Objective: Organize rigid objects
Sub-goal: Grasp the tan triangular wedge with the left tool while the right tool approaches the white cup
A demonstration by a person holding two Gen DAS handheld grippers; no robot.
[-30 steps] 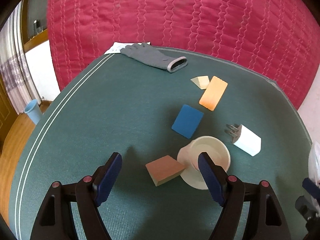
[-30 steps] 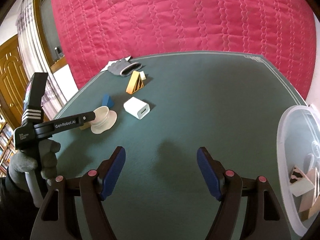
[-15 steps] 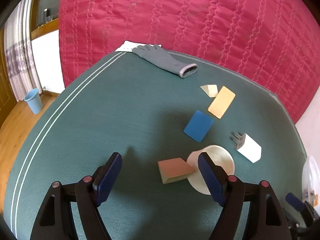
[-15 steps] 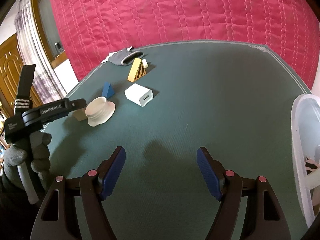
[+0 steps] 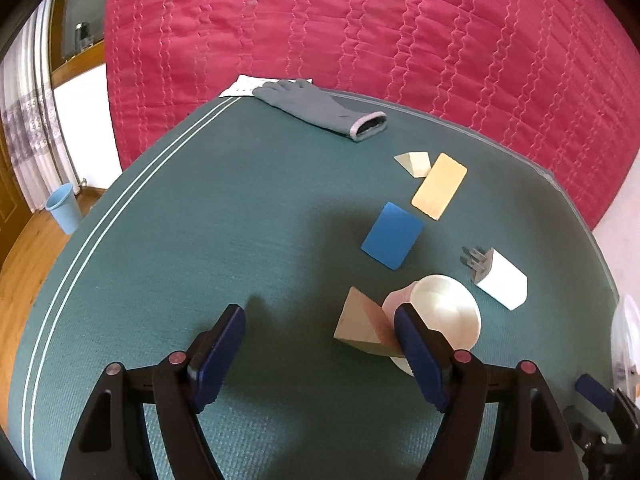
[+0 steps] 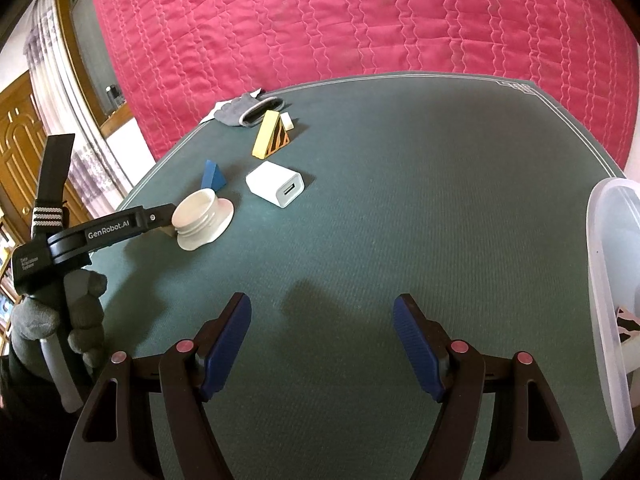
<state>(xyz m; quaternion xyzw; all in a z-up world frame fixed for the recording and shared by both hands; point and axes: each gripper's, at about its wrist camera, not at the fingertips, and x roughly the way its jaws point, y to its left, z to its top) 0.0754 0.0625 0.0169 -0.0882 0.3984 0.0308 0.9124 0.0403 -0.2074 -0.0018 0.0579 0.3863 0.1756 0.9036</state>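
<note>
On the green table (image 6: 400, 200), a clear plastic bin (image 6: 604, 264) sits at the right edge, holding a patterned block (image 6: 628, 318) only partly visible. Both tools stand wide with nothing between the pads: the right gripper (image 6: 322, 340) above bare cloth, the left gripper (image 5: 320, 350) near a tan wedge (image 5: 360, 326) that touches a cream funnel-shaped cap (image 5: 444, 312). Beyond lie a white charger (image 5: 502, 282), blue wedge (image 5: 392, 236), orange wedge (image 5: 440, 186) and grey glove (image 5: 320, 106)
</note>
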